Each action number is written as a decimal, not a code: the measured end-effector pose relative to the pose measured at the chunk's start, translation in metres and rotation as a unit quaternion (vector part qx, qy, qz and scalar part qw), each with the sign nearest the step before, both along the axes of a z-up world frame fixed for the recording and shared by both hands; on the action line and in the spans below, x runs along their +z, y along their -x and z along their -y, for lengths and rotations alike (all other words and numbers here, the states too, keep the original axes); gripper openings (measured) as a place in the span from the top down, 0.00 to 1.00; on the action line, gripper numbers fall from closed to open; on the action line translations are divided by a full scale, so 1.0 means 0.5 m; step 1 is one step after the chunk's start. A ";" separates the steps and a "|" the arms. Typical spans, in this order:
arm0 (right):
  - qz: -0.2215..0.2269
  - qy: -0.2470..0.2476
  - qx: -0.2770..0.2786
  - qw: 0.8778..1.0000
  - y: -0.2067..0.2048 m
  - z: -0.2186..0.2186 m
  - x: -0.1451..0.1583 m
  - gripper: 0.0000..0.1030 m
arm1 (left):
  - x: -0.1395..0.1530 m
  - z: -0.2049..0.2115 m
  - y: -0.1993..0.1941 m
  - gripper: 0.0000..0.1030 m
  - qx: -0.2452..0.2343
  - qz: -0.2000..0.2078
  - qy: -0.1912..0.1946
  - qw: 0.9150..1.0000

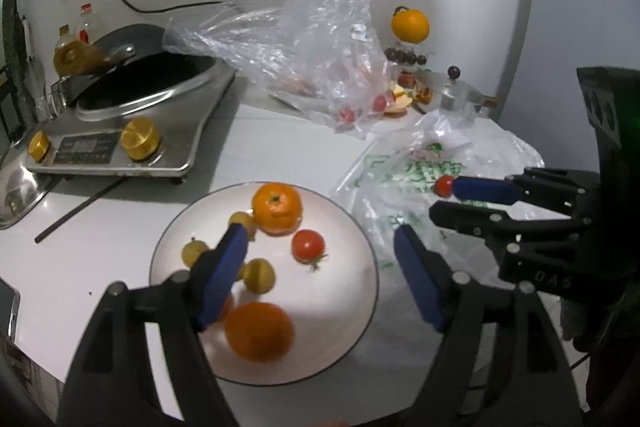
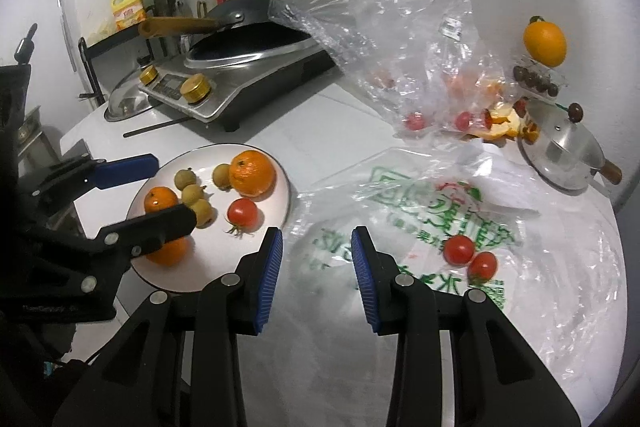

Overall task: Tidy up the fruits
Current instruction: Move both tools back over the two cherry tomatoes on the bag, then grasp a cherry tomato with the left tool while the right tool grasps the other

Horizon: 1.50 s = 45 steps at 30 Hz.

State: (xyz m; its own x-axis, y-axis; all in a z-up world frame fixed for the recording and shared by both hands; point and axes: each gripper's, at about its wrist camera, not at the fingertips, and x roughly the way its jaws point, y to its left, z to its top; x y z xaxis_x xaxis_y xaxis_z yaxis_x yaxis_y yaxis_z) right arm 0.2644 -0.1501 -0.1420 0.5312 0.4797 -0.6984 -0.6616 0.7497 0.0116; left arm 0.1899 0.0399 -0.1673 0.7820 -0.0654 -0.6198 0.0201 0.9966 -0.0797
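A white plate point(image 1: 344, 311) point(image 2: 224, 267) on the counter holds two oranges point(image 1: 277, 207) point(image 2: 252, 173), a red tomato point(image 1: 307, 245) point(image 2: 242, 213) and several small yellow fruits point(image 1: 258, 275) point(image 2: 191, 194). My left gripper point(image 1: 320, 267) point(image 2: 160, 187) is open and empty, hovering over the plate. My right gripper point(image 2: 316, 267) point(image 1: 448, 203) is open and empty above a printed plastic bag point(image 2: 420, 211) point(image 1: 404, 171). Two tomatoes point(image 2: 460, 249) lie on that bag, right of the right gripper. One tomato point(image 1: 445, 185) shows at the right gripper's fingertip in the left wrist view.
A clear bag point(image 1: 320, 39) point(image 2: 416, 39) with small tomatoes lies behind. An induction cooker with a wok point(image 1: 132, 115) point(image 2: 240, 75) stands at back left. An orange point(image 1: 410, 25) point(image 2: 545, 43), dark fruits, peels and a pot lid point(image 2: 560, 155) sit at back right.
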 end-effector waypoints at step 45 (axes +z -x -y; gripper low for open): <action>-0.046 -0.005 -0.056 0.997 -0.157 0.215 -0.074 0.63 | -0.048 0.224 -0.183 0.25 -0.069 -0.053 -0.040 0.995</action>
State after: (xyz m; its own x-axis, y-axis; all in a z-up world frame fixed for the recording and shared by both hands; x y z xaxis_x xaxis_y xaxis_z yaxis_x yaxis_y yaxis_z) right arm 0.3431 -0.2574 -0.1790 0.5150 0.4291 -0.7421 -0.5703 0.8178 0.0771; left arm 0.2816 -0.0719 -0.1916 0.6984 -0.1143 -0.7065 0.1526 0.9882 -0.0090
